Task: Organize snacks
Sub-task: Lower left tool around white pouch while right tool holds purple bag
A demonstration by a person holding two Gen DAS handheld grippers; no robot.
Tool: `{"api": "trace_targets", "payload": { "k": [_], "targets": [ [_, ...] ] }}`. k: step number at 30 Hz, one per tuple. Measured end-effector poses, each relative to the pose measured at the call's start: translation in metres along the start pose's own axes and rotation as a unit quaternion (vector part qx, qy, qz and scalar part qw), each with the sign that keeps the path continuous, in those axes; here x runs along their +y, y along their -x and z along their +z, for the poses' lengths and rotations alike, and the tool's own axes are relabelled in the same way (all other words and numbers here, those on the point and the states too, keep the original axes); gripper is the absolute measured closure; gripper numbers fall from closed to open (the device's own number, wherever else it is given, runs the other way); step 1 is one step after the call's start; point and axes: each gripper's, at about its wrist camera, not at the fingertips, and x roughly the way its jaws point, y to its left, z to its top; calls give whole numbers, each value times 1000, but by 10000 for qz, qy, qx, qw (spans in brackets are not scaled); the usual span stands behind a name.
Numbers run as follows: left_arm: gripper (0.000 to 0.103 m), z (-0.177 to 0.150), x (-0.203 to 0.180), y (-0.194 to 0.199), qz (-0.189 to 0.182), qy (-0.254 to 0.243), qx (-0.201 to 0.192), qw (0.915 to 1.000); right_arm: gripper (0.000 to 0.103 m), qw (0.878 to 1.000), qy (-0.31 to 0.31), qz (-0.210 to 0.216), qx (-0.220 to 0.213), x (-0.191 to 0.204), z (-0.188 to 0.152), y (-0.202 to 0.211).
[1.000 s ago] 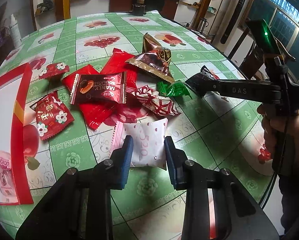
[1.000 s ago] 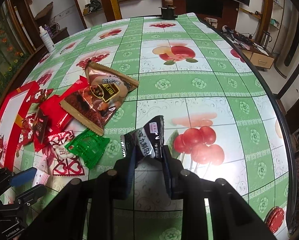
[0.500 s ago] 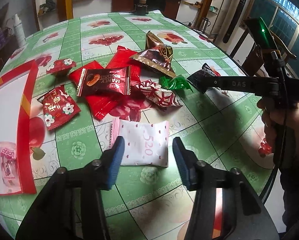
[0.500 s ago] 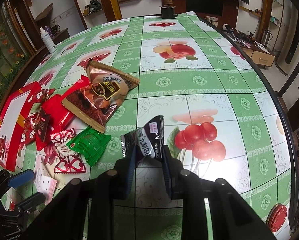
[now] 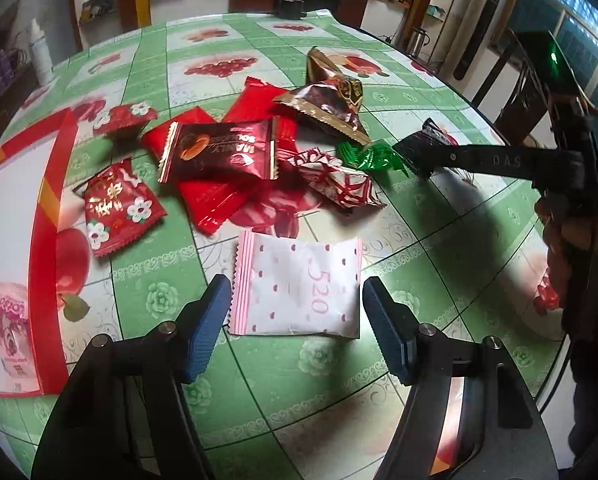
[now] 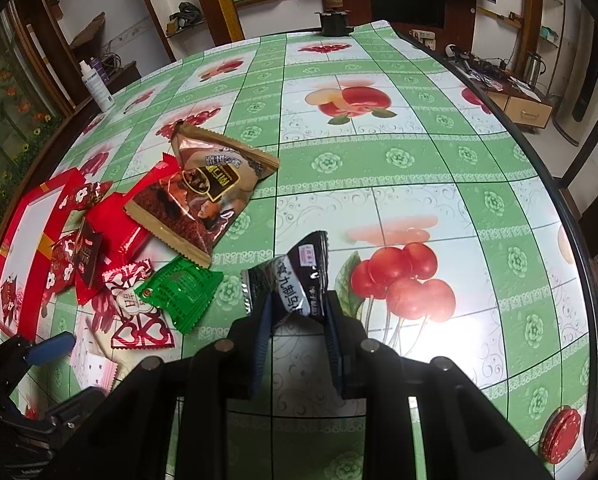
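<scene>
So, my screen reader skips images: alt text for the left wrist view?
The left gripper, jaws opening, straddles a pink-dotted white packet lying on a green fruit-print tablecloth. Beyond lie red, brown and green snacks; the right gripper holds a black packet.

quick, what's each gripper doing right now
Left gripper: jaws opening, straddling the flat pink-and-white dotted snack packet, pads off it.
Right gripper: shut on the black foil snack packet.
</scene>
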Motion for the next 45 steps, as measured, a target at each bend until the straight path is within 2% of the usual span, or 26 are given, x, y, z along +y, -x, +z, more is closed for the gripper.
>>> {"api": "trace_targets", "payload": {
  "k": [7, 10, 14, 19, 27, 45],
  "targets": [
    [36, -4, -16, -5, 386, -442, 10, 9983, 75, 10000, 10, 14, -9, 2, 0, 0],
    [44, -6, -17, -3, 296, -528, -45, 9982, 75, 10000, 11, 13, -22, 2, 0, 1],
    [48, -7, -17, -2, 245, -560, -85, 9981, 75, 10000, 20, 5, -51, 4, 0, 4],
    [56, -7, -7, 3, -44, -297, -207, 9993, 77, 9999, 14, 5, -110, 3, 1, 10],
    [57, -5, -5, 10, -236, -156, -333, 9990, 78, 9999, 20, 17, -147, 2, 1, 13],
    [57, 0, 4, 27, -222, -28, -588, 9980, 78, 9992, 120, 158, -352, 13, 4, 33]
  ]
}}
